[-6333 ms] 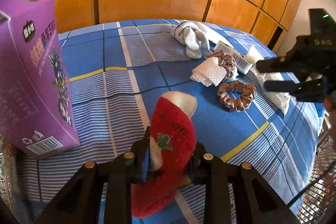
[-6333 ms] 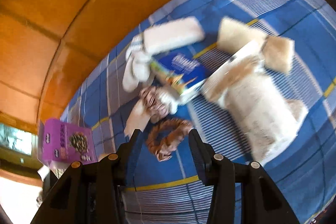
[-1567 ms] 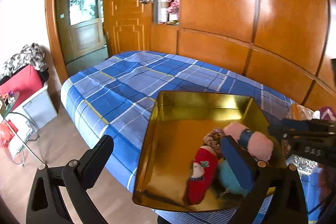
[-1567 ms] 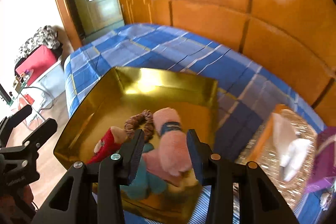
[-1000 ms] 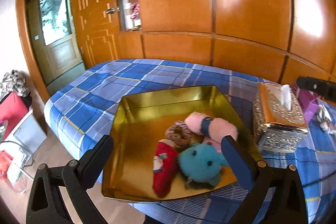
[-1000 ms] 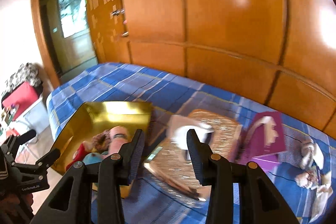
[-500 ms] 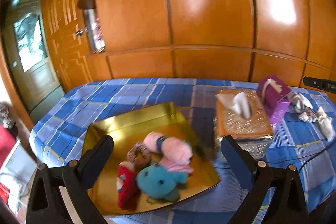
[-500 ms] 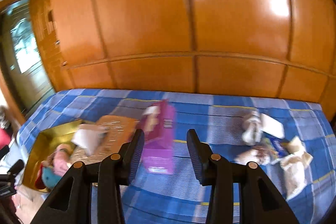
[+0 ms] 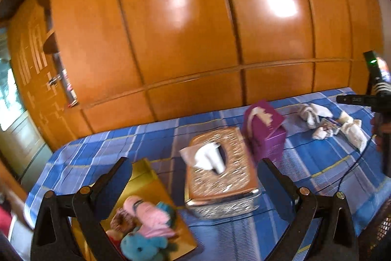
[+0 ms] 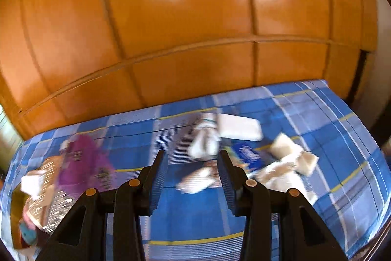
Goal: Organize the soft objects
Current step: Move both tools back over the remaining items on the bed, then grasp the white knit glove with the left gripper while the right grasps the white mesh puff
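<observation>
- The left claw (image 9: 193, 177) stands wide open with nothing between its fingers, above the near edge of the bed (image 9: 305, 163).
- Just beyond its left finger lies the gold tray (image 9: 146, 177); in it are a teal plush toy (image 9: 141, 247), a pink rolled sock (image 9: 149, 212) and what looks like a brown scrunchie (image 9: 121, 218), bunched together at the near end.
- Right of the tray, close beside it, sits the ornate tissue box (image 9: 220, 177) with a white tissue sticking up from its slot.
- Behind the tissue box, touching or nearly so, a purple carton (image 9: 265, 129) stands tilted.
- The right claw (image 10: 193, 177) is partly open and holds nothing; blue plaid bedcover shows between its fingers.
- Beyond its fingertips lies a loose pile: a white rolled sock (image 10: 204, 138), a flat white pack (image 10: 239, 126), a blue packet (image 10: 248, 157) and beige soft pieces (image 10: 286, 168). Blur hides finer detail.
- In the left wrist view that same pile (image 9: 327, 121) lies well apart from the tray, toward the far right of the bed.
- Orange wooden wardrobe panels (image 9: 195, 28) rise behind the bed.
</observation>
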`<state>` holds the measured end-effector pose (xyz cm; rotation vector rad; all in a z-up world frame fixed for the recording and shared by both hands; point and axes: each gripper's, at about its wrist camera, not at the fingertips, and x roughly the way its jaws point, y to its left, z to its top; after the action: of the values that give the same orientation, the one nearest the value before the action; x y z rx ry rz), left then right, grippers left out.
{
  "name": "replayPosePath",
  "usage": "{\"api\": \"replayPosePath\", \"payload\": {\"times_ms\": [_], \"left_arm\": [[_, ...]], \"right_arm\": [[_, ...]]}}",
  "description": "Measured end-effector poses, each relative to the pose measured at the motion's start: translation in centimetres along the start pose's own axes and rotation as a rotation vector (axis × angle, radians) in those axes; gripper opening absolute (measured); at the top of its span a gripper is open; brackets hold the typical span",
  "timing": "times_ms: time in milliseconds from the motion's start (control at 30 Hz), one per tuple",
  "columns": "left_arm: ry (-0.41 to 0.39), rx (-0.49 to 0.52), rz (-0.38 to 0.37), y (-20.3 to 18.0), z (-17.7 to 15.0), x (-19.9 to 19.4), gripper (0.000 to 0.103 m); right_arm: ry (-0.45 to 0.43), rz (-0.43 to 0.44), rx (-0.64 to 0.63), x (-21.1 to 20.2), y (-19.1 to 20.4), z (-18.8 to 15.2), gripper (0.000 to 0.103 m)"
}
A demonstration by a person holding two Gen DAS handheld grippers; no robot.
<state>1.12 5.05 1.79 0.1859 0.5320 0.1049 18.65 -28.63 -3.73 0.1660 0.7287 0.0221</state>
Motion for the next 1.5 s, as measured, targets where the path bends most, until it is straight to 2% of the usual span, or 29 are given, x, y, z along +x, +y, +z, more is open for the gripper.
{"api": "replayPosePath", "payload": {"times_ms": [267,433,567,733,867,967,1067,1300,1500], "left_arm": [[-0.014,0.081,-0.101,-4.8,2.4,1.0,0.103],[0.004,0.101,-0.187,-8.3,4.3,2.4,0.103],[0.028,0.111,-0.256,-11.6,5.8,3.8,0.103],[0.086,0.138,-0.336,-16.8,7.6,7.0,0.103],[0.174,0.14,-0.366,-20.2,8.1,10.5,0.103],[0.257,0.069,-0.401,-22.0,8.4,13.9,0.102],[0.31,0.022,-0.399,-24.1,8.7,17.3,0.096],[0.4,0.077,-0.357,-29.4,9.0,24.8,0.083],[0.458,0.105,-0.368,-32.2,9.4,29.7,0.079]], "right_arm": [[0.027,-0.14,0.171,3.5,-7.6,-0.6,0.042],[0.071,-0.13,0.377,4.0,-11.6,-1.5,0.042],[0.096,-0.168,0.482,3.9,-13.7,-2.3,0.042],[0.112,-0.158,0.618,3.6,-16.0,-3.3,0.042],[0.09,-0.135,0.66,3.1,-16.7,-3.4,0.042],[0.097,-0.105,0.669,3.0,-16.7,-3.4,0.042],[0.106,-0.069,0.658,3.3,-16.3,-3.1,0.042],[0.11,-0.004,0.641,3.3,-15.7,-2.8,0.042],[0.136,0.038,0.643,3.9,-15.5,-2.9,0.042]]}}
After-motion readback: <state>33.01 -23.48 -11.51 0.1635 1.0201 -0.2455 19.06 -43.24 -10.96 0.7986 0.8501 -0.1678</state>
